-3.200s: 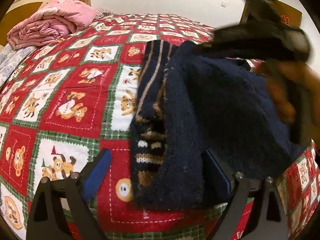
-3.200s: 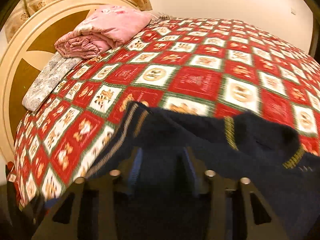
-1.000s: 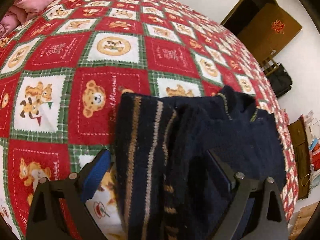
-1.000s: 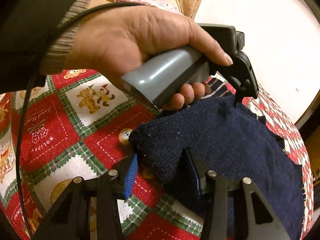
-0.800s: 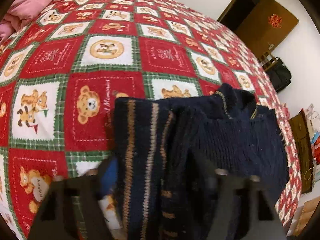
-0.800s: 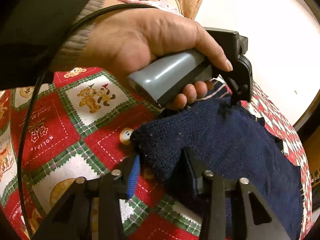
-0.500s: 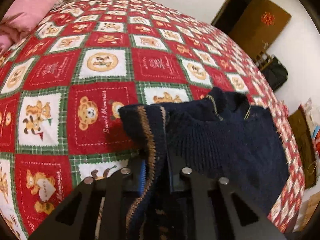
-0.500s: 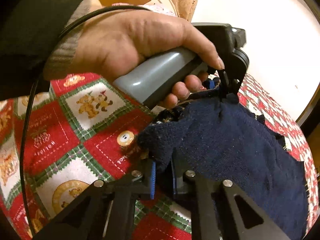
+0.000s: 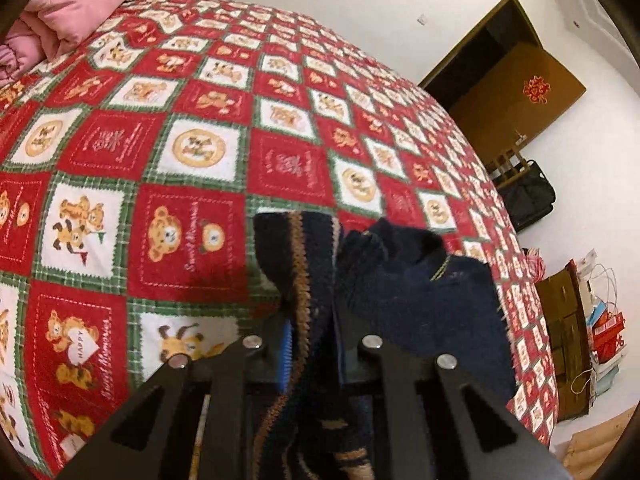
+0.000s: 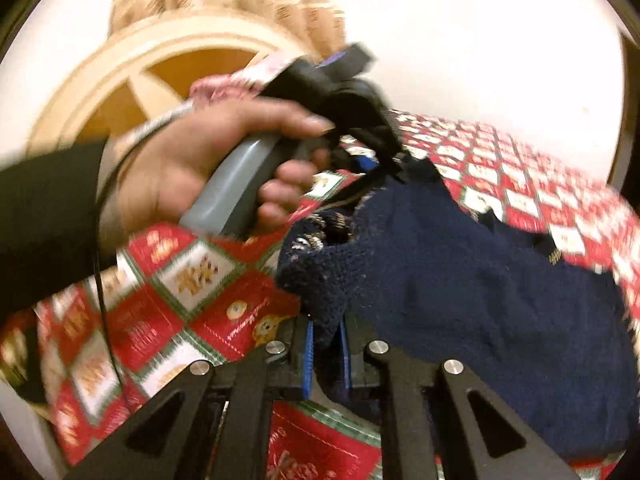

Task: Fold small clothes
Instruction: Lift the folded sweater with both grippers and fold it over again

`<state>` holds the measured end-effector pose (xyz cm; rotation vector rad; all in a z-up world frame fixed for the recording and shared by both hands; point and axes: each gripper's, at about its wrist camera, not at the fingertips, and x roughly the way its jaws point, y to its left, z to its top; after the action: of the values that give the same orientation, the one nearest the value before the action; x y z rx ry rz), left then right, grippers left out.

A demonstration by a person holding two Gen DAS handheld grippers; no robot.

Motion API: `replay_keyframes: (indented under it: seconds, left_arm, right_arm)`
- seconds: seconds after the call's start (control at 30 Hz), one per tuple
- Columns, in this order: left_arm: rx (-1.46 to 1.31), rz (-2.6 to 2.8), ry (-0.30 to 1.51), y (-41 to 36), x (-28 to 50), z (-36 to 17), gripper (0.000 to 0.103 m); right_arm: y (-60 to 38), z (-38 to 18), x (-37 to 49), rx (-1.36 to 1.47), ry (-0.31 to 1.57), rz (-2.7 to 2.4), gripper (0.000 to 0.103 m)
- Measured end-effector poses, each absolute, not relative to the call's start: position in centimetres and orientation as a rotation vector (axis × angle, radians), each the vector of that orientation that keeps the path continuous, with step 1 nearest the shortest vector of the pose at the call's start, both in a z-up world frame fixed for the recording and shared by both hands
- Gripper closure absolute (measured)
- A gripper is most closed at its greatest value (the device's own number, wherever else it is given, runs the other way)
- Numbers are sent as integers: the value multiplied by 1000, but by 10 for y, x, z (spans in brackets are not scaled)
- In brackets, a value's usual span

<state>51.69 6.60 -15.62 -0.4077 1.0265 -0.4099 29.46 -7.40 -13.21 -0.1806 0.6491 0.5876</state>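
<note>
my left gripper [image 9: 312,344] clamps the navy sweater's [image 9: 416,292] striped edge; my right gripper [image 10: 326,350] pinches its hem above the quilt [image 9: 192,152].

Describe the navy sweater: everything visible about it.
The sweater is a small dark navy knit with tan and cream stripes along one folded edge and thin yellow trim. It lies bunched on the red bear-print quilt, its near edge raised. Left tongs pinch the striped edge; right tongs pinch a plain navy corner.
</note>
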Motion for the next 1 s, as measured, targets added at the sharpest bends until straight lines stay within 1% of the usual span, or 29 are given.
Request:
replay_keyframes:
  seconds: [0.2, 0.47, 0.77, 1.0]
  left_arm:
    - [-445, -409, 986, 42, 514, -133, 86]
    - [-414, -468, 944, -29, 518, -108, 86]
    - [-349, -540, 954, -107, 522, -100, 87]
    - [-303, -598, 970, -166, 522, -103, 87]
  right_arm:
    - [-136, -109, 309, -30, 658, 540, 93]
    - [-209, -102, 314, 54, 658, 473, 93]
    - [-277, -99, 306, 129, 643, 396, 93]
    - [-334, -106, 307, 199, 682, 334, 93]
